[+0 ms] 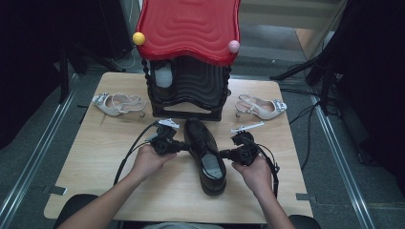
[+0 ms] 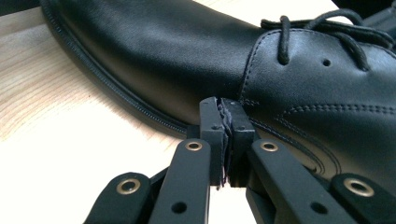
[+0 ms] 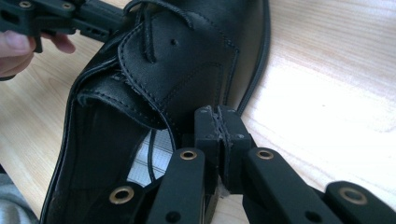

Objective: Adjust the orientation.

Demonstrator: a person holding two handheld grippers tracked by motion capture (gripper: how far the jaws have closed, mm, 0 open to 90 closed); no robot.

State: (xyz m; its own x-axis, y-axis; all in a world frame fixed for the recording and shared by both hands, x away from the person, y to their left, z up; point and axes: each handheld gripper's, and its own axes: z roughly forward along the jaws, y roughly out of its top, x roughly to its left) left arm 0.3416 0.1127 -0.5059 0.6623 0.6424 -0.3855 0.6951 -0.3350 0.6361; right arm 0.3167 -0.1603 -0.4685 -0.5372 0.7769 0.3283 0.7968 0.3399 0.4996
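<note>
While pressed against opposite flanks of one black shoe [image 1: 205, 155] at mid tabletop [image 1: 95, 157], sit left gripper [image 1: 180, 145] and right gripper [image 1: 224, 153], jaws of both pressed together, pinching nothing. Likely mid-nudge, squaring the shoe; next probably calls for parting jaws to grasp it. Beyond the shoe: one red-roofed toy house [image 1: 188, 52], flanked by two pale heeled sandals [image 1: 118, 104] [image 1: 260, 107].
</note>
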